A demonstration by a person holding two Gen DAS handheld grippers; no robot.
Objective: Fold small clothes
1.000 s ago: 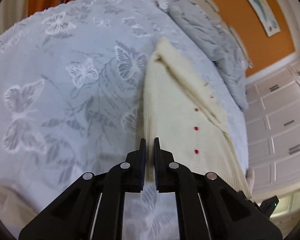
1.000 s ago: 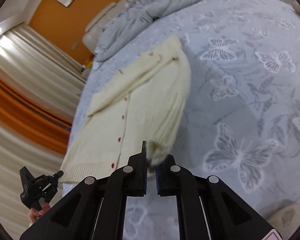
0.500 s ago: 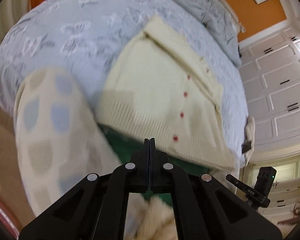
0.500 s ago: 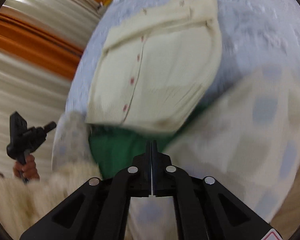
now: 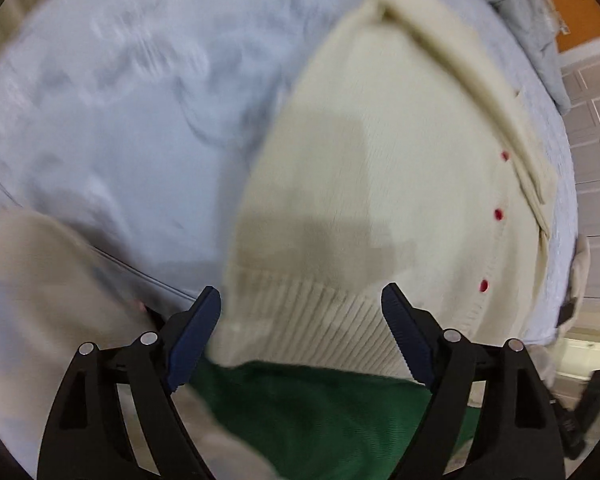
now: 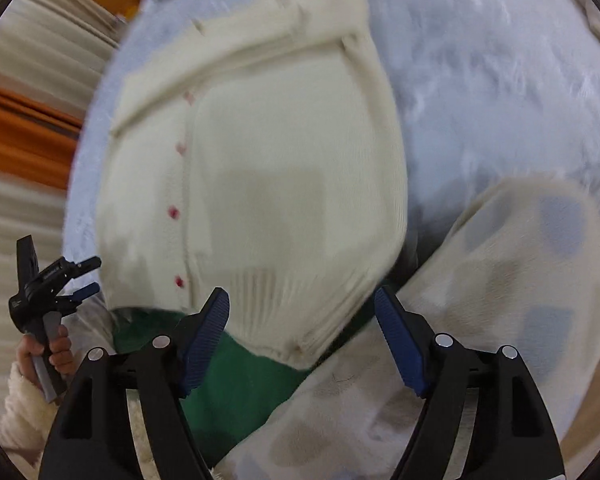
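Bedspread [image 5: 112,128] under folded cream cardigan [image 5: 380,184]

No readable text, label, brand, number or sign appears in either wrist view; both views are blurred by motion.

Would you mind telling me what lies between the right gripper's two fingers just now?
In the right wrist view, the cream cardigan's ribbed hem sits between the open right gripper's fingers, with green cloth nearer the camera.
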